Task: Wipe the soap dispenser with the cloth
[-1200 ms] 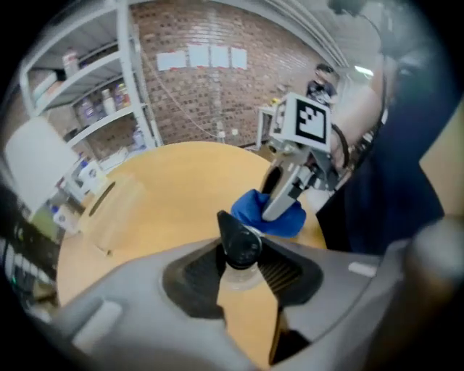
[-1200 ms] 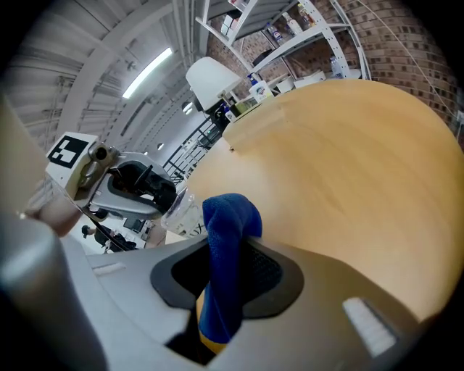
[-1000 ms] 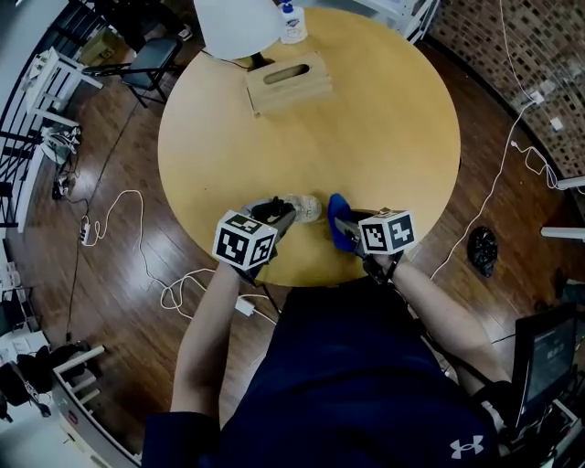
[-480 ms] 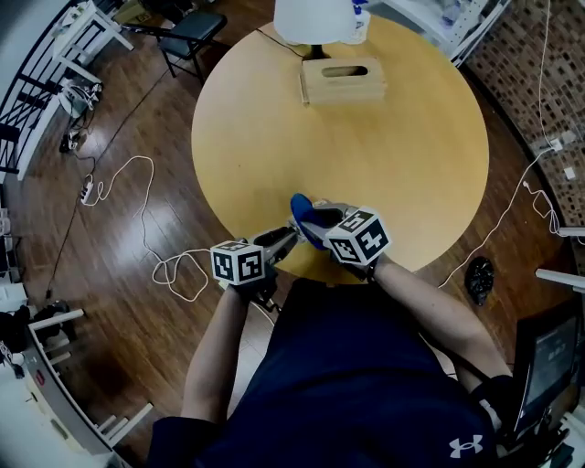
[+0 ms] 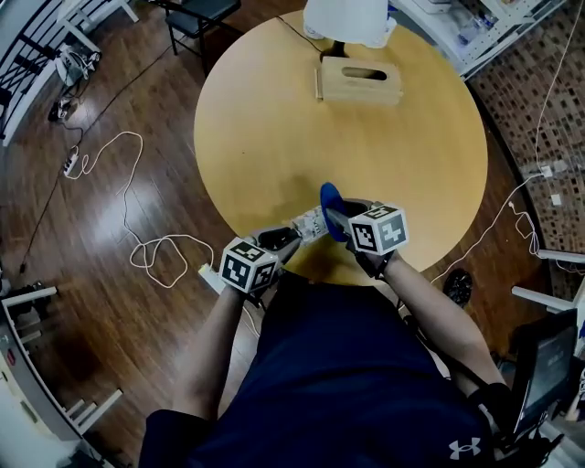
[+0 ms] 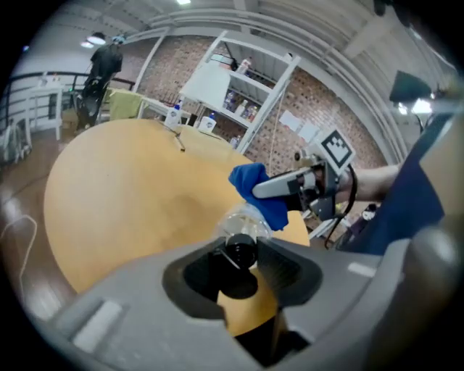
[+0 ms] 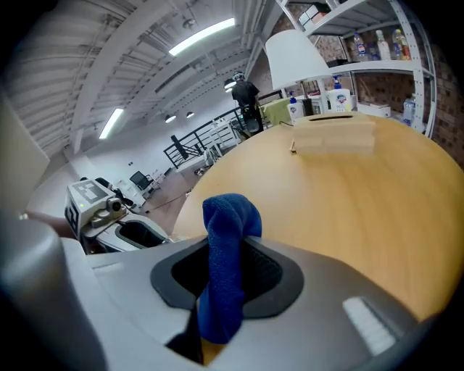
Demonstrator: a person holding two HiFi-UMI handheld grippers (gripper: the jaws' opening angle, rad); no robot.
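The left gripper [image 5: 291, 236] fingers are pinching the soap dispenser [image 6: 242, 226] by its dark neck, clear body pointing toward the blue cloth [image 7: 226, 243] that the right gripper [image 5: 341, 217] fingers are pinching just beyond.

A round pale-wood table [image 5: 302, 137] stands on a dark, glossy plank floor [image 5: 101, 311]; white cables [image 5: 151, 251] trail over the boards to its left; a white-shaded lamp [image 5: 345, 18] and a wooden box [image 5: 358, 82] sit at its far edge. A brick wall [image 6: 319, 94] backs white shelving [image 6: 250, 81]; strip lights [image 7: 203, 35] run along the pale ceiling; a black railing [image 7: 190, 150] edges the room.
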